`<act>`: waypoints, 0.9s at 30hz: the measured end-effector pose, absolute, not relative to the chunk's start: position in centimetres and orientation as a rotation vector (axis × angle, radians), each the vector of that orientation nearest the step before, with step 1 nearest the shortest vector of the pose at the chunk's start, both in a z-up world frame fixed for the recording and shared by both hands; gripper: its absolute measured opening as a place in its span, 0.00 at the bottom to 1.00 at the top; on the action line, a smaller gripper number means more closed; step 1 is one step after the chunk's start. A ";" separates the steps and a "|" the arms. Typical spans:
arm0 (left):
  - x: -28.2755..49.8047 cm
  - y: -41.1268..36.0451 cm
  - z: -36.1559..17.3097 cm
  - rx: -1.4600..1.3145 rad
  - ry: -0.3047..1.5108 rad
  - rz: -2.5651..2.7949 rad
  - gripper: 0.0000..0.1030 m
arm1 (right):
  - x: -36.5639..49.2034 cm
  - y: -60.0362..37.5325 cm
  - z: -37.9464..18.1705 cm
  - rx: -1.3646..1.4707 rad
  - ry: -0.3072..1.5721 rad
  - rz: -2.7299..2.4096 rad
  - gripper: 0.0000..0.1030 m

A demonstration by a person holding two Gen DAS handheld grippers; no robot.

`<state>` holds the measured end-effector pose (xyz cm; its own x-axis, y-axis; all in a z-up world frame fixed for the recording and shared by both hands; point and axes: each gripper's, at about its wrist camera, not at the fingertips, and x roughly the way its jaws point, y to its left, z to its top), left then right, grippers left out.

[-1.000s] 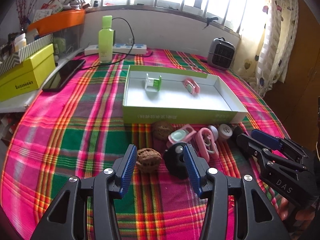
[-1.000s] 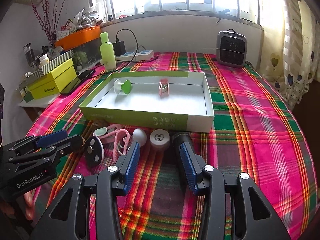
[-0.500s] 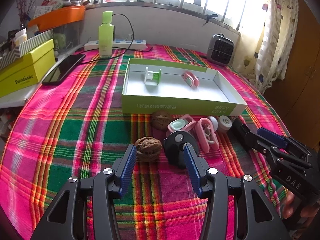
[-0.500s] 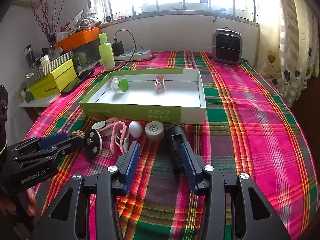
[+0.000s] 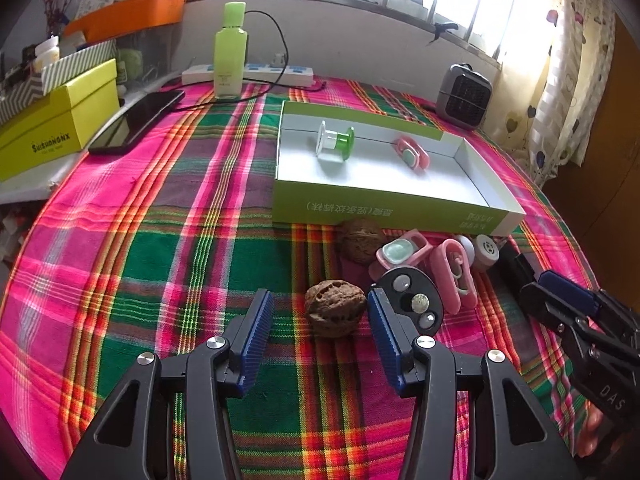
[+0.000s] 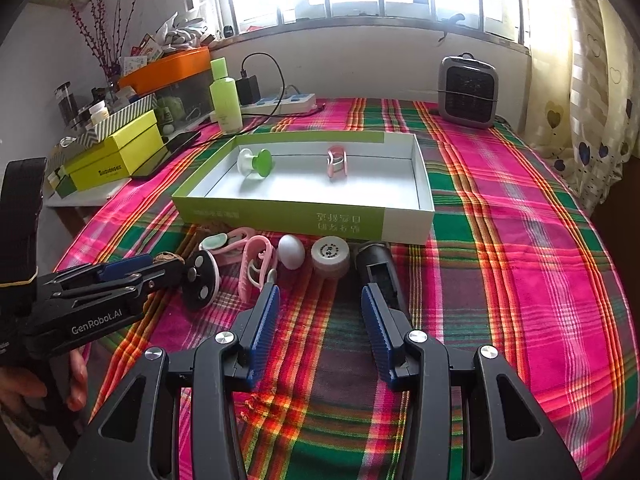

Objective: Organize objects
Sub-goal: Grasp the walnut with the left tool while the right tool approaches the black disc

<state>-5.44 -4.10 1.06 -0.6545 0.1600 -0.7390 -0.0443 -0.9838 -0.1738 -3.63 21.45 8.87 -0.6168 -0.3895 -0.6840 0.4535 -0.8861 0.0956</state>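
A brown walnut (image 5: 335,307) lies on the plaid cloth between the fingers of my left gripper (image 5: 319,300), which is open; neither pad presses on it. Just outside its right finger leans a black disc (image 5: 414,302). Beyond are a second walnut (image 5: 360,240), pink clips (image 5: 454,276), a white egg (image 6: 291,251), a grey cap (image 6: 330,256) and a black cylinder (image 6: 376,268). My right gripper (image 6: 319,296) is open and empty, short of the cylinder. The green-and-white box (image 5: 384,212) holds a green spool (image 5: 335,142) and a pink clip (image 5: 412,154).
A green bottle (image 5: 229,50), power strip (image 5: 248,74) and cable stand at the back. A phone (image 5: 138,120) and yellow box (image 5: 56,128) lie at left, a small heater (image 6: 468,94) at back right. The left gripper (image 6: 160,266) shows in the right wrist view.
The left gripper has shifted a little, so the walnut now sits nearer its right finger and the black disc lies outside it. The right gripper has hardly moved.
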 end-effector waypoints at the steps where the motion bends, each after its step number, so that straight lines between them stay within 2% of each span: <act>1: -5.5 -4.1 1.0 -1.253 -0.216 2.746 0.46 | -3.6 21.4 8.9 1.016 0.118 -2.465 0.43; 11: -5.9 -4.4 0.9 -1.258 -0.248 2.727 0.45 | -3.3 20.0 8.7 1.020 0.145 -2.434 0.43; 13: -5.8 -4.6 0.9 -1.257 -0.260 2.725 0.34 | -3.2 19.7 8.7 1.020 0.149 -2.432 0.43; 17: -5.8 -4.9 0.9 -1.260 -0.270 2.726 0.28 | -3.1 19.4 8.7 1.023 0.151 -2.423 0.43; 27: -5.3 -5.7 0.8 -1.261 -0.285 2.747 0.28 | -2.9 17.9 8.6 1.023 0.164 -2.370 0.43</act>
